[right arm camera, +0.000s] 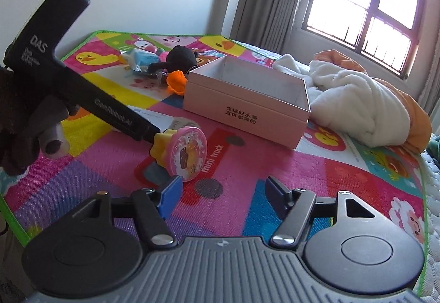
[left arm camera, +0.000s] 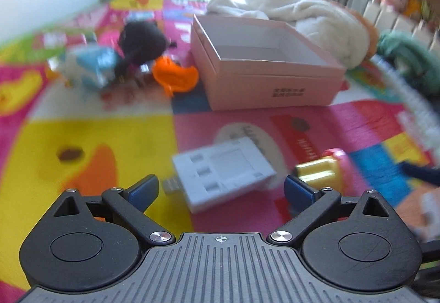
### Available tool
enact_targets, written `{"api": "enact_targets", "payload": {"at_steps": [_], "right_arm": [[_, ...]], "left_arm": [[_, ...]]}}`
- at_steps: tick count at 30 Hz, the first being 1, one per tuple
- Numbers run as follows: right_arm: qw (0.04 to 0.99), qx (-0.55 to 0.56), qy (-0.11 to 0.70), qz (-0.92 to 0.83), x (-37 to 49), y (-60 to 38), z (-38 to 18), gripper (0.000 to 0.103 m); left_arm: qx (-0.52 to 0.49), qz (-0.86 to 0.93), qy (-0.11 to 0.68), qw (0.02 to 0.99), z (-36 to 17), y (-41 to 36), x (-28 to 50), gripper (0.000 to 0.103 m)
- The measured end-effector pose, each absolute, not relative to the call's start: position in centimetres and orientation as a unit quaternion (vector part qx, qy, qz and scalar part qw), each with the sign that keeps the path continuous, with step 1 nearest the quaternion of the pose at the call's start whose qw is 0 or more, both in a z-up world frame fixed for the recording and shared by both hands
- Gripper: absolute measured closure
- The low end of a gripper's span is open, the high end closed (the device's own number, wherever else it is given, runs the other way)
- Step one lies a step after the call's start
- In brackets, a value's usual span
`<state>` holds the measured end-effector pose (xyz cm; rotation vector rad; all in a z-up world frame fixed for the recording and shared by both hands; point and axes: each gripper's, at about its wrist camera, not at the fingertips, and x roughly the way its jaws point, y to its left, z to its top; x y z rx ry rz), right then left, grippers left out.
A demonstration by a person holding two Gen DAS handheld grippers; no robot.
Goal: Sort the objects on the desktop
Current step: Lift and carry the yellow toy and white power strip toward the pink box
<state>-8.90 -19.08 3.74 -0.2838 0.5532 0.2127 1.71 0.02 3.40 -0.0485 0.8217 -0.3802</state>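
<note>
I read "DAS" and "GenRobot.AI" on black handle of left gripper (right arm camera: 82, 94). Pink box (right arm camera: 244, 108) side wall: "全球好水果", second line below partly legible. Play mat (right arm camera: 275, 165): "mini truck" beside red truck print.

In the left wrist view we find the whole frame motion-blurred. The white charger (left arm camera: 224, 172) shows no readable detail, and its plug end lies partly behind the left claw (left arm camera: 221, 189). The pile near the mat's far left corner, a blue-and-white item (left arm camera: 90, 66) and a black toy (left arm camera: 143, 39), cannot be identified. In the right wrist view the claw handle (right arm camera: 82, 88) hides the charger.
</note>
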Motion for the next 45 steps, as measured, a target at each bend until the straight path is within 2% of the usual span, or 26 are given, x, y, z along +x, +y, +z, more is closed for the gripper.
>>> {"api": "enact_targets", "payload": {"at_steps": [4, 7, 12, 14, 16, 20, 23, 27, 30, 31, 32, 34, 42, 45], "right_arm": [[0.945, -0.126, 0.270, 0.133, -7.8, -17.6, 3.4, 0.031], [0.945, -0.101, 0.262, 0.168, -6.2, -16.7, 3.2, 0.023], [0.926, 0.071, 0.323, 0.182, -1.0, -19.4, 2.6, 0.022], [0.913, 0.108, 0.346, 0.188, -0.3, -20.2, 2.0, 0.031], [0.910, 0.096, 0.352, 0.198, -1.2, -20.0, 1.6, 0.041], [0.912, 0.113, 0.342, 0.196, -2.6, -21.5, 2.8, 0.041], [0.929, 0.082, 0.321, 0.165, -3.3, -23.3, 4.7, 0.041], [0.940, -0.156, 0.295, 0.071, -4.3, -22.3, 5.2, 0.041], [0.922, -0.237, 0.304, 0.041, -4.4, -21.9, 3.5, 0.041], [0.919, -0.240, 0.309, 0.040, -4.4, -21.8, 3.1, 0.040], [0.921, -0.230, 0.313, 0.044, -4.4, -21.8, 2.9, 0.034], [0.927, -0.201, 0.312, 0.055, -4.7, -21.8, 2.8, 0.027], [0.942, -0.134, 0.303, 0.051, -5.6, -22.6, 3.0, 0.022], [0.944, -0.128, 0.300, 0.044, -6.0, -23.4, 3.0, 0.022]], "left_arm": [[-0.057, -0.188, 0.394, 0.898, 4.3, 2.1, 0.8, 0.003], [-0.040, -0.160, 0.376, 0.912, 5.1, 3.4, 0.2, 0.003], [-0.050, -0.140, 0.378, 0.914, 5.4, 5.6, 0.1, 0.002], [-0.051, -0.137, 0.383, 0.912, 5.1, 5.7, 0.2, 0.002], [-0.050, -0.138, 0.389, 0.909, 4.5, 5.5, 0.3, 0.002], [-0.038, -0.149, 0.399, 0.904, 3.5, 4.3, 0.3, 0.002], [-0.013, -0.159, 0.395, 0.905, 3.3, 3.4, -0.1, 0.001], [0.023, -0.157, 0.395, 0.905, 2.8, 1.8, 0.3, 0.001], [0.060, -0.164, 0.385, 0.906, 2.5, 0.1, 0.9, 0.001], [0.073, -0.169, 0.382, 0.906, 2.4, -0.4, 1.2, 0.001], [0.086, -0.171, 0.380, 0.905, 2.3, -0.9, 1.4, 0.001], [0.097, -0.175, 0.382, 0.902, 2.2, -1.5, 1.9, 0.001], [0.031, -0.287, 0.387, 0.876, 3.6, -2.7, 0.5, 0.001], [0.078, -0.272, 0.352, 0.892, 4.0, -3.7, -0.6, 0.001]]}}
